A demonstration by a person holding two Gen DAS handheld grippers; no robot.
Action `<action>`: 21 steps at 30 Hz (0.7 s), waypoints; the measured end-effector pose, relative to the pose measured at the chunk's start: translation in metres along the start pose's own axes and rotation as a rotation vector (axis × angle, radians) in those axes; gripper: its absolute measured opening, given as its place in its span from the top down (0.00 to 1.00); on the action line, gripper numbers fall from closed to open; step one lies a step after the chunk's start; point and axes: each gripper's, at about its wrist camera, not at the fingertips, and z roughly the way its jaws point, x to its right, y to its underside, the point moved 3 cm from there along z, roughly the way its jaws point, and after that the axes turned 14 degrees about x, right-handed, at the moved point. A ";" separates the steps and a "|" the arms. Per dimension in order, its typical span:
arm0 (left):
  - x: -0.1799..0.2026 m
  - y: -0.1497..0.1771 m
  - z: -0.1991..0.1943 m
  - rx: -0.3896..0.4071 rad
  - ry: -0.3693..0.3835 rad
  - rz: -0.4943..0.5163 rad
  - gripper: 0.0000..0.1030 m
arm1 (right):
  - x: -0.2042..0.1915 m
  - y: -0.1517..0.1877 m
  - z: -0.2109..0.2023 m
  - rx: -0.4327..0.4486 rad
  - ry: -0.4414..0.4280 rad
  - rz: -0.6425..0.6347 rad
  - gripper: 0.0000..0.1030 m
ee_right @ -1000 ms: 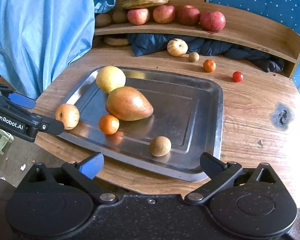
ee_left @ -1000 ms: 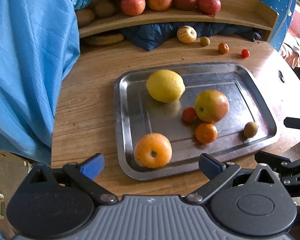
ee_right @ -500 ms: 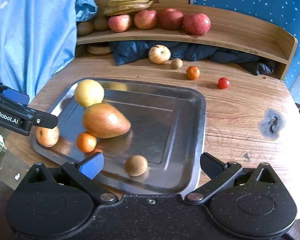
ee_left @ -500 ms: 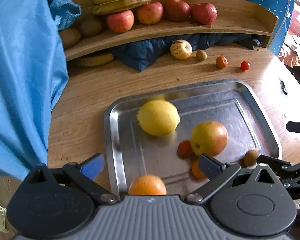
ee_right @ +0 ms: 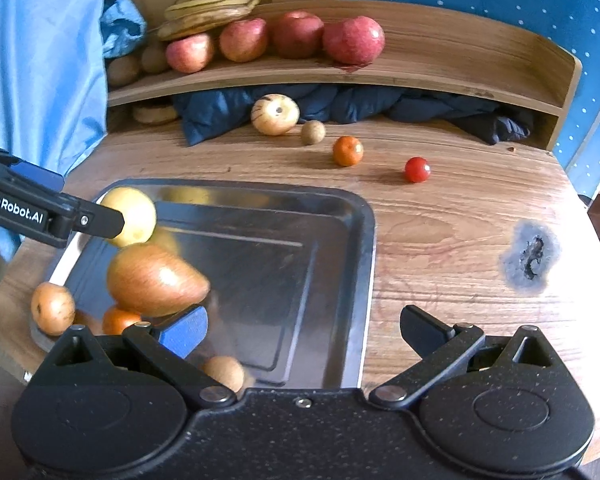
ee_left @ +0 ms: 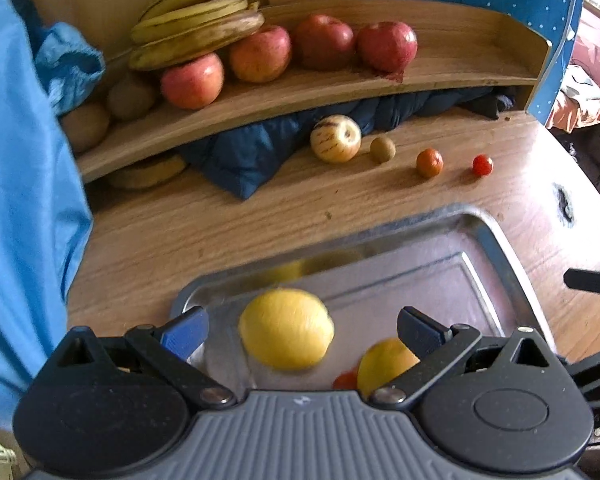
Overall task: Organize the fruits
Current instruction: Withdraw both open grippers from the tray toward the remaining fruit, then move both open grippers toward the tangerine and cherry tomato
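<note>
**Both grippers empty above the fruit tray, before the next pick**

*Left wrist view.* The left gripper [ee_left: 302,330] hangs over the near left corner of the metal tray [ee_left: 496,236], its jaws spread wide and holding nothing. The lemon [ee_left: 286,328] lies on the tray floor between the two fingers, blurred, so whether either finger touches it cannot be told. A mango [ee_left: 386,362] and a small red tomato [ee_left: 345,380] show partly at the lower edge, beside the right-hand finger. Beyond the tray's far edge, four loose fruits lie in a row on the table [ee_left: 180,236]: a striped pale fruit [ee_left: 335,138], a small brown fruit [ee_left: 382,149], a tangerine [ee_left: 429,163] and a cherry tomato [ee_left: 482,165]. The shelf [ee_left: 460,64] at the back carries apples [ee_left: 387,45] and bananas [ee_left: 196,20].

*Right wrist view.* The right gripper [ee_right: 302,330] sits at the tray's near right corner, jaws likewise spread and empty. The tray's right half is bare; its fruits crowd the left end, with an orange fruit [ee_right: 53,308] at the near left rim. One arm of the left gripper crosses in front of the lemon.

*Step in hand.* The task appears partly done: the sorting is under way, and the left gripper seems lined up to take the lemon. The next move likely calls for centring that round, smooth fruit between the fingers and closing gently, since it may roll on the slick metal.
</note>
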 end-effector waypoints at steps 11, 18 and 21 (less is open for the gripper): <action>0.010 -0.030 0.036 0.032 0.041 -0.025 0.01 | 0.008 -0.013 0.016 0.015 0.038 0.020 0.01; 0.020 -0.047 0.061 0.034 0.083 -0.021 0.01 | 0.018 -0.020 0.030 0.028 0.100 0.044 0.01; 0.031 -0.055 0.073 0.038 0.112 -0.005 0.01 | 0.025 -0.023 0.036 0.032 0.149 0.053 0.01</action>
